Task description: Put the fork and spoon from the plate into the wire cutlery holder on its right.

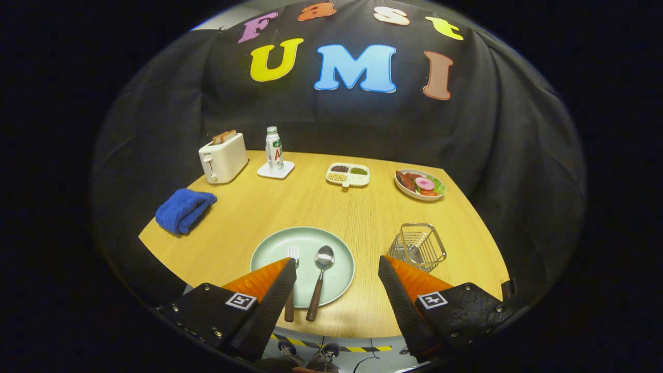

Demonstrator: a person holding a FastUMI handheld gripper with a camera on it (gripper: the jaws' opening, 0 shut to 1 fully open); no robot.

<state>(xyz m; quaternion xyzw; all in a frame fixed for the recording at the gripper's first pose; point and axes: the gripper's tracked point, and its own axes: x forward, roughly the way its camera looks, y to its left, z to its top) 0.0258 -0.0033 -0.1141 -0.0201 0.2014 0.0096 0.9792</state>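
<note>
The jaws [336, 267] stand wide apart above the near edge of the worktop [362, 217], a smooth board with a pale wood grain, and they grip nothing. Their inner faces look ribbed and rough.

Between them lies a round, matte, pale green plate [274, 248] with a shallow raised rim. On it lie the fork [293, 259] and the spoon [321, 274], side by side and close together, metal heads pointing away and dark brown wooden handles reaching back over the plate's near rim. The fork is partly hidden behind the left finger. The spoon's bowl is polished and catches the light.

Just right of the plate, beyond the right finger, stands the wire cutlery holder [418, 246], a squarish basket of thin bright metal rods, tilted in this wide view.

Further back: a crumpled blue cloth [184, 210] of soft towelling, a boxy white toaster [222, 158] with toast in its slots, a plastic bottle [274, 150] on a square white coaster, a divided white dish [348, 174] of grains, and an oval plate of food [419, 185].
</note>
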